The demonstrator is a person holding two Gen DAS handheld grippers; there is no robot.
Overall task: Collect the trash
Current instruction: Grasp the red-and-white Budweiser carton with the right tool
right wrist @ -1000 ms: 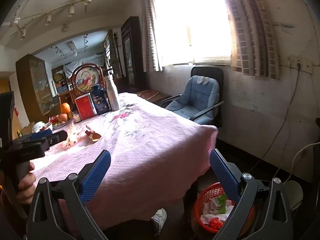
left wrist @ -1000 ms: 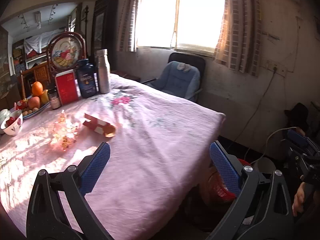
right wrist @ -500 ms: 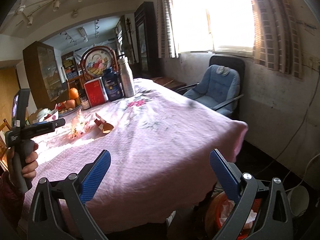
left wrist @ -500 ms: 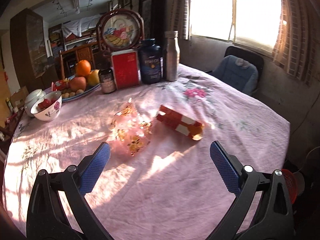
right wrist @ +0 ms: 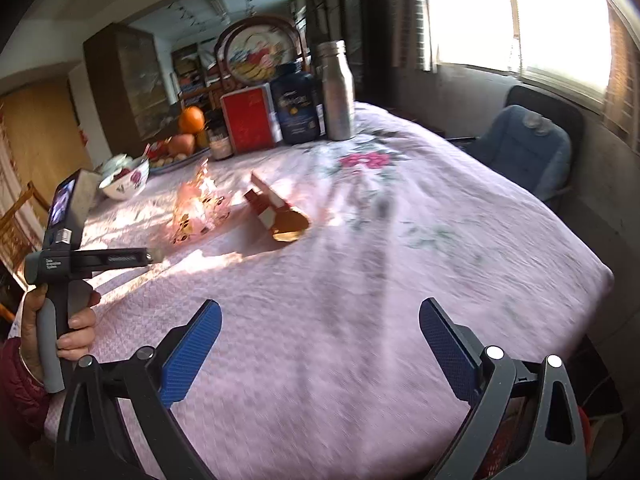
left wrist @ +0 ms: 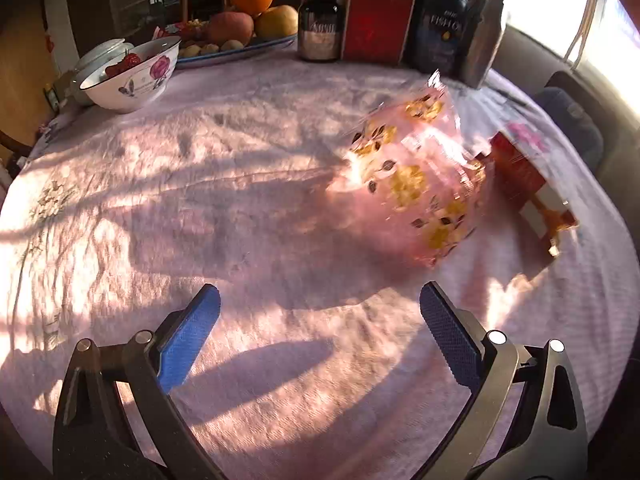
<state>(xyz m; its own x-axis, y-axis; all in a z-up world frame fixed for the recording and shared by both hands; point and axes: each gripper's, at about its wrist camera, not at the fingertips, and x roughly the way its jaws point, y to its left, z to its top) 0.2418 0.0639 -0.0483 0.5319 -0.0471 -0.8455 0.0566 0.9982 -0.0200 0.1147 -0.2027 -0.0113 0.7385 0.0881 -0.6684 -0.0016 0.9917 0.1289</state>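
A crumpled pink wrapper with yellow flowers lies on the pink tablecloth, just ahead and right of my open, empty left gripper. A torn red and white carton lies right behind it. In the right wrist view the wrapper and the carton lie mid-table, far ahead and left of my open, empty right gripper, which hangs over the near table edge. The left gripper body shows there at the left, pointing at the wrapper.
A flowered bowl, a fruit plate, a jar, a red box, a dark bottle and a steel bottle stand along the table's far side. A blue chair stands at the right.
My left gripper has swung left and come in low toward the wrapper, which now looms close. My right gripper has risen from the floor basket to above the table edge. Both stay open.
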